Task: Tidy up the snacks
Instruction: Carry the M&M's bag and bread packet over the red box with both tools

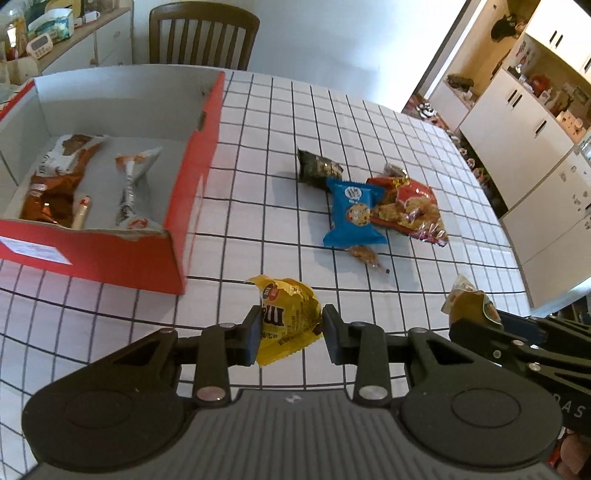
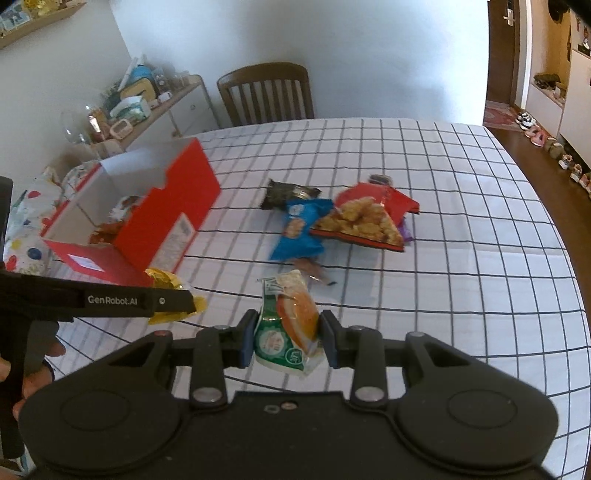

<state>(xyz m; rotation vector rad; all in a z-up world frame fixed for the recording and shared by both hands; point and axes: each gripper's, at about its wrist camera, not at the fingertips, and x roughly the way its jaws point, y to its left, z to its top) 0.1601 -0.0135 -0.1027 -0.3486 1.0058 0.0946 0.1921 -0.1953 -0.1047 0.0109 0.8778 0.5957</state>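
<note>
My left gripper (image 1: 290, 328) is clamped on a yellow candy packet (image 1: 286, 317), one blue pad pressed against each side, and the packet is held above the checked tablecloth (image 1: 369, 110), just off the near corner of the red cardboard box (image 1: 177, 236). My right gripper (image 2: 288, 338) is likewise clenched, holding a green-and-white wrapped pastry (image 2: 290, 325) upright between its pads above the cloth. In the right wrist view the left gripper reaches in from the left edge with the yellow packet at its tip, close to the box front. The box lies open on the left part of the table and contains two orange-and-white wrappers (image 1: 55, 177) lying side by side on its floor. Near mid-table a loose cluster remains: a blue cookie pack (image 1: 352, 212), a red snack bag (image 1: 410, 208) partly overlapping it, a dark packet (image 1: 317, 166) behind them, and a small clear-wrapped sweet (image 1: 364, 254) just in front. A wooden chair (image 1: 203, 35) stands at the far side of the table.
</note>
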